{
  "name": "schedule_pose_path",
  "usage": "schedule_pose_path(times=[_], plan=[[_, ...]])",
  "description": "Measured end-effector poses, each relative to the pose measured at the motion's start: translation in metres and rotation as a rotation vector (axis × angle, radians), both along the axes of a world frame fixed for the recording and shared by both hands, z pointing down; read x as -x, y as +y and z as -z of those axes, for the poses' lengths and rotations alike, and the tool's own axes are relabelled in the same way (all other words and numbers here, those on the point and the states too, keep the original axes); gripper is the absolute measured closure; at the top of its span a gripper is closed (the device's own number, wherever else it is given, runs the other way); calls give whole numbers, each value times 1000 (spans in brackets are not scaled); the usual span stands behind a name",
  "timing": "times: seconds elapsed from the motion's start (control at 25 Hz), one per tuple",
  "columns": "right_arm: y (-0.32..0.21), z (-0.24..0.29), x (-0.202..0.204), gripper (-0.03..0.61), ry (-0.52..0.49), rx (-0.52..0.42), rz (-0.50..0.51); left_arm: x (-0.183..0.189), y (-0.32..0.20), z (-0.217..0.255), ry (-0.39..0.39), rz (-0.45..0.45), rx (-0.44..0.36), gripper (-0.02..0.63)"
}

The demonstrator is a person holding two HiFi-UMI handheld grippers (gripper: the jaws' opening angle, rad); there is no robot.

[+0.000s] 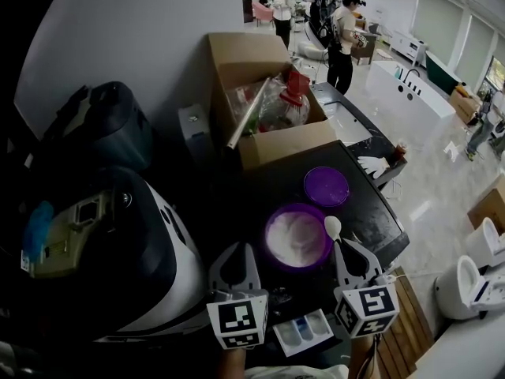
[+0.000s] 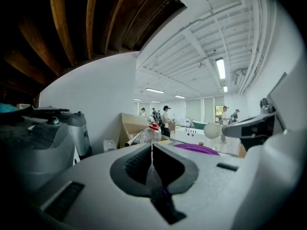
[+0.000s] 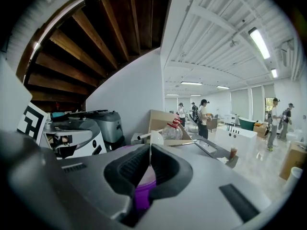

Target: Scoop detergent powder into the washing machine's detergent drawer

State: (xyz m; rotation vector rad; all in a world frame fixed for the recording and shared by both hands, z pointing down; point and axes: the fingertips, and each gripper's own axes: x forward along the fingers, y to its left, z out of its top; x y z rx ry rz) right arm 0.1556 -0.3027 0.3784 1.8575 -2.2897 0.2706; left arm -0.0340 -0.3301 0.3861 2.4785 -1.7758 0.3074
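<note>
As I look down through the head camera, the white, dark-fronted washing machine fills the left of the frame, beside a dark table. At the table's far end stands an open cardboard box stuffed with plastic wrap and a red-capped bottle. Nearer me sits the purple tub, uncovered and filled with white detergent powder, with its round purple lid lying flat just beyond it. The detergent drawer, white with blue compartments, shows at the bottom edge between my two marker cubes. My left gripper hangs just left of the tub, jaws pressed together on nothing. My right gripper pinches the thin handle of a white spoon, whose bowl stands at the tub's right rim. Whether the spoon carries powder, I cannot tell.
</note>
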Motion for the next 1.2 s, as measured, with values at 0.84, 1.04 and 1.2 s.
schedule_pose_path(times=[0.84, 1.04, 1.2], plan=[[-30, -38, 3, 558, 180, 225, 179, 1, -16, -29, -37, 35, 88, 604], [-34, -43, 8, 558, 258, 281, 232, 2, -19, -31, -39, 40, 91, 604], [-35, -51, 15, 558, 376, 334, 294, 5, -19, -32, -37, 47, 95, 604]])
